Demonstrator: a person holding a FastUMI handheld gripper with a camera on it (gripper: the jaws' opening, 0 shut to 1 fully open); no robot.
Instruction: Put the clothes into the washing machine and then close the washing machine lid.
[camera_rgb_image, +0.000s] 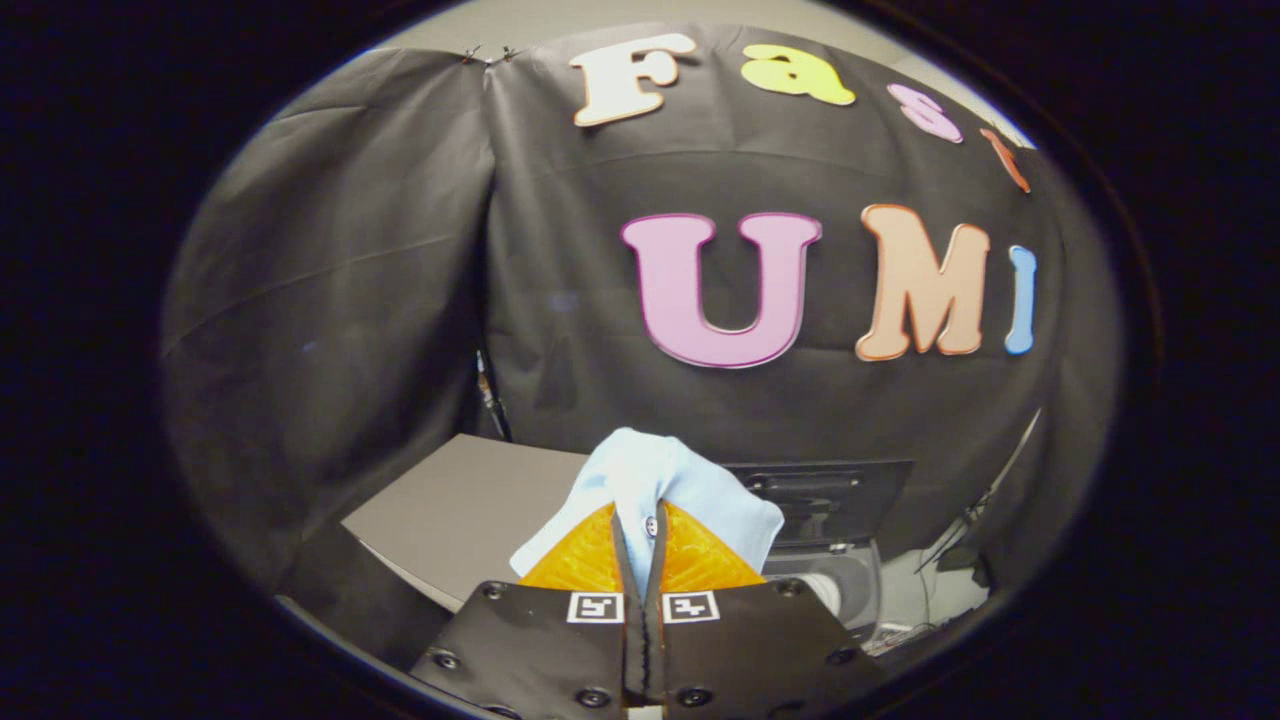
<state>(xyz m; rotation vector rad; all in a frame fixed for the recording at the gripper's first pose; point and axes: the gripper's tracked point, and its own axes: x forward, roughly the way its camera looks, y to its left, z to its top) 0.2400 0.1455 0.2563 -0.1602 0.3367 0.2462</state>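
One gripper (641, 545): jaws nearly closed, both fingers pinching a fold of cloth. One garment (650, 480), light blue, with a small button showing, bunched over and between the fingertips, held up above the table. One grey tabletop (470, 505), partly hidden. One washing machine (835, 560), possibly lid raised; drum mostly blocked by the gripper.

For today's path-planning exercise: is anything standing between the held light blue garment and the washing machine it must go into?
Nothing visible does. The gripper has its jaws shut on the light blue garment, held up in the air. The washing machine sits just beyond and below, lid raised, opening partly hidden behind the gripper.
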